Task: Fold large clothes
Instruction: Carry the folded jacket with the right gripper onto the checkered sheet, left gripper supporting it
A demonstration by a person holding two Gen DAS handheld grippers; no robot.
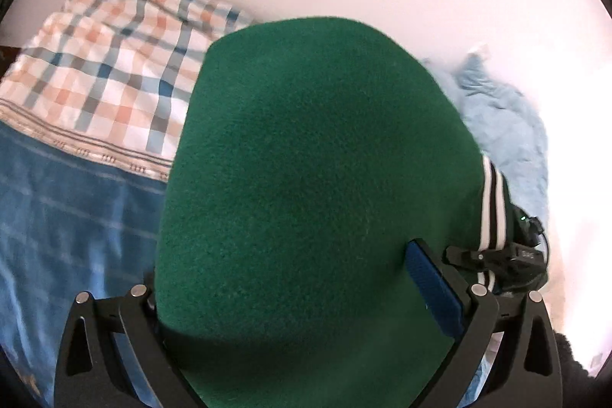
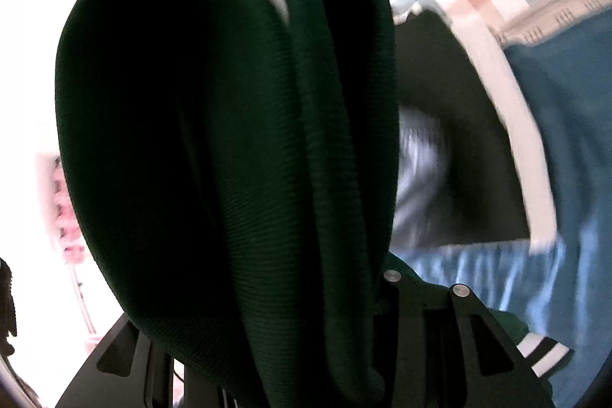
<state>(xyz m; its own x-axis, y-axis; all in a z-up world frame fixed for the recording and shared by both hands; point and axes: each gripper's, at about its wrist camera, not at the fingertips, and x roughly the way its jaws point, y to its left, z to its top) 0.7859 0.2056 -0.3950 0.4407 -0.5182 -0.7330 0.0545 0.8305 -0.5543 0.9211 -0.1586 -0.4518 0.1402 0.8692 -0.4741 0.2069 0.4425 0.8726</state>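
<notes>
A: Where was the green garment (image 1: 306,178)?

B: It hung between both tools, above a blue sheet (image 1: 69,224). The left tool (image 1: 306,293) was pinching it; the cloth filled the gap between its fingers, and a blue pad (image 1: 432,285) pressed against it.

A: And the right tool (image 2: 267,350)?

B: It was pinching thick folds of the same garment, with a striped cuff (image 2: 543,354) just beside it. A checked cloth (image 1: 114,64) lay behind, and a light blue cloth (image 1: 505,125) to the right.
</notes>
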